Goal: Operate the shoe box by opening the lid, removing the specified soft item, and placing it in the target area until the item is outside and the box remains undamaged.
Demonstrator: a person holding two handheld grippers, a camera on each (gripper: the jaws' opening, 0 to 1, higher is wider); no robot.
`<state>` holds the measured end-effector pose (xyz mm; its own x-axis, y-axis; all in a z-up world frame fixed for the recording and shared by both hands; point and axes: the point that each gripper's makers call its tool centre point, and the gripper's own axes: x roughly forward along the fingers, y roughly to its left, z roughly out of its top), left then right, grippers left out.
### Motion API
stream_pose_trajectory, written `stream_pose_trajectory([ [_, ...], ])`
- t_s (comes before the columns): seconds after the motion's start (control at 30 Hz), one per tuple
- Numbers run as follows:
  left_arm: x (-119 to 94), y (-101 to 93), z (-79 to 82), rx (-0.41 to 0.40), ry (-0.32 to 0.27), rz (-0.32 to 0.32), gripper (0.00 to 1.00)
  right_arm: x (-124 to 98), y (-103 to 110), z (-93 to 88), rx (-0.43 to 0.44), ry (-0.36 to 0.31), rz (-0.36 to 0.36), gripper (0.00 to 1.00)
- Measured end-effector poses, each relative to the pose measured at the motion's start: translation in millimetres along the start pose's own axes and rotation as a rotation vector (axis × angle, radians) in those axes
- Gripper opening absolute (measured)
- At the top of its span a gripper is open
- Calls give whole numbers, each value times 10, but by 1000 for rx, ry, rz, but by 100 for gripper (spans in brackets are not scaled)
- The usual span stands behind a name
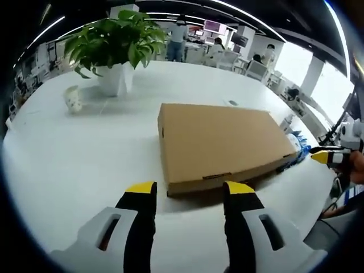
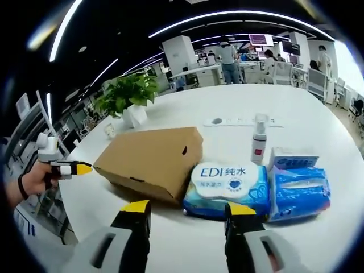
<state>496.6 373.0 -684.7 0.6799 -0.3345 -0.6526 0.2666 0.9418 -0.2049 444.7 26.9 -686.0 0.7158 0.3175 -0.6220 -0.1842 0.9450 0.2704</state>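
The brown cardboard shoe box (image 1: 222,145) lies flat on the white table with its lid down, so its contents are hidden. My left gripper (image 1: 190,190) is open, its yellow-tipped jaws just short of the box's near edge and touching nothing. In the right gripper view the same box (image 2: 151,159) lies ahead and to the left. My right gripper (image 2: 187,209) is open and holds nothing, a little back from the box's corner. The right gripper's yellow tip (image 1: 327,156) shows past the box's far end. The left gripper (image 2: 71,168), held in a hand, shows at the box's left end.
A blue and white wipes pack (image 2: 227,185) lies against the box's right side, with a blue tissue pack (image 2: 298,193), a small white box (image 2: 293,156) and a spray bottle (image 2: 259,139) nearby. A potted plant (image 1: 116,42) and a small white object (image 1: 73,98) stand beyond the box.
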Motion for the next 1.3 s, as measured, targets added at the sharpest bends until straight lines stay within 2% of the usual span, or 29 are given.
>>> stream_pose_trajectory([
  [0.07, -63, -83, -26, 17, -11, -22, 51, -176, -98, -47, 28, -26, -18, 54],
  [0.13, -152, -222, -88, 63, -24, -51, 54, -327, -115, -77, 65, -58, -1, 58],
  [0.27, -237, -407, -205, 84, -22, -87, 58, -564, -187, -163, 15, -73, -44, 68],
  [0.47, -423, -752, -349, 85, -51, -173, 61, -871, -283, -266, 36, -128, -110, 71],
  [0.6, -493, -893, -421, 154, -73, -197, 65, -1053, -302, -326, 108, -175, -136, 73],
  [0.83, -503, -934, -449, 145, -79, -239, 66, -1209, -281, -421, 83, -189, -182, 78],
  [1.07, -532, -934, -544, 163, -71, -259, 66, -1238, -208, -465, 68, -197, -192, 81],
  [1.2, -525, -884, -589, 139, -74, -248, 66, -1200, -217, -477, 71, -198, -180, 81],
  [1.3, -563, -966, -611, 96, -89, -270, 67, -1166, -217, -497, 68, -188, -180, 81],
])
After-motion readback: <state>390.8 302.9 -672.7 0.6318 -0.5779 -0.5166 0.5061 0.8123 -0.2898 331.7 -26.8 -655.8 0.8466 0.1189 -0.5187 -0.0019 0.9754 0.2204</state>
